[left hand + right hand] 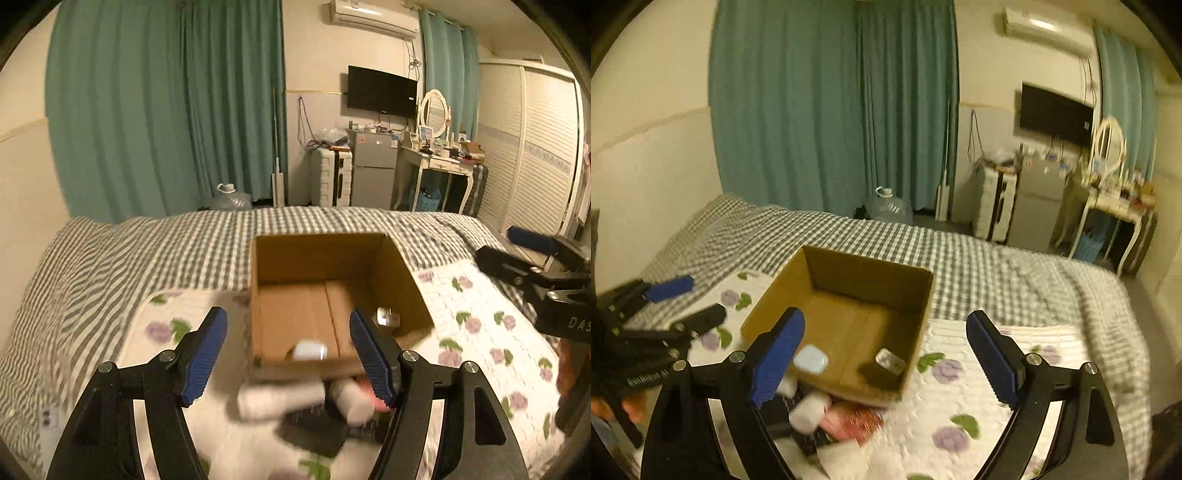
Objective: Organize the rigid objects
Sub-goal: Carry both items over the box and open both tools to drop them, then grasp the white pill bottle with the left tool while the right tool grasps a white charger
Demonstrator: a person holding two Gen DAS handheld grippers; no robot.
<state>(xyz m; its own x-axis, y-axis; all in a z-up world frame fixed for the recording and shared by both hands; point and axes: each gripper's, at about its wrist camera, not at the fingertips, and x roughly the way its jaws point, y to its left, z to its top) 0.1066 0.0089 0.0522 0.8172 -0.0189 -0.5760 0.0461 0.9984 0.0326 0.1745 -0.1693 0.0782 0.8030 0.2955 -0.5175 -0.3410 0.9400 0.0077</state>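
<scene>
An open cardboard box [395, 266] stands on the bed; it also shows in the right wrist view [775, 295]. Inside lie a white earbud case [309, 350] [811, 360] and a small clear-topped dark item [388, 316] [886, 363]. In front of the box lie a white cylinder [280, 400], a white bottle [809, 411], a red item [855, 419] and a dark flat object [314, 432]. My left gripper [288, 354] is open and empty above them. My right gripper [886, 363] is open and empty over the box's near edge.
The bed has a checked sheet [147, 258] and a flowered quilt [480, 332]. Behind it are green curtains [166, 110], a water jug [231, 199], a suitcase, a small fridge [373, 166], a dressing table [436, 162] and a wardrobe [535, 147].
</scene>
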